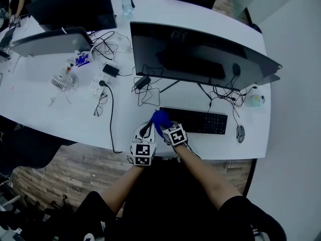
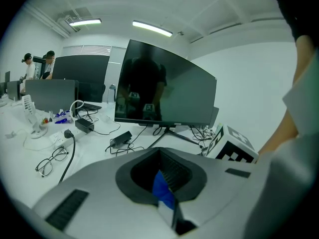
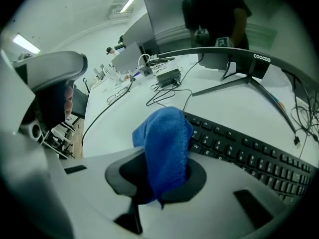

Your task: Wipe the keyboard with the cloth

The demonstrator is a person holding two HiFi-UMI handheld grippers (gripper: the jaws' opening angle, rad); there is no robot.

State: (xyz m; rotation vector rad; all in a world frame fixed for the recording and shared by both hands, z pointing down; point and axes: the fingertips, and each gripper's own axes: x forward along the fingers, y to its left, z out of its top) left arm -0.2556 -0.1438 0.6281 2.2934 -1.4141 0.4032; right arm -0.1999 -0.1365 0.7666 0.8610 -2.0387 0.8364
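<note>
- Head view shows the blue cloth (image 1: pixel 160 118) at the left end of the black keyboard (image 1: pixel 200 121), which lies on the white bench (image 1: pixel 60 114) in front of a curved monitor (image 1: pixel 200 54).
- Both claws meet at the cloth, the left claw (image 1: pixel 147 129) just beside the right claw (image 1: pixel 165 126).
- Right gripper view: the right claw (image 3: pixel 159 178) is clenched on the cloth (image 3: pixel 164 143). The fabric bunches up through the opening between the jaws and hangs over the nearest keys of the keyboard (image 3: pixel 249 151).
- Left gripper view: the left claw (image 2: pixel 167 193) is drawn together, with a narrow strip of the cloth (image 2: pixel 162 190) caught where the jaws meet.
- A computer mouse (image 1: pixel 241 133) sits just past the keyboard's right end, and a pair of glasses (image 1: pixel 100 106) lies well to the left among the cables.
</note>
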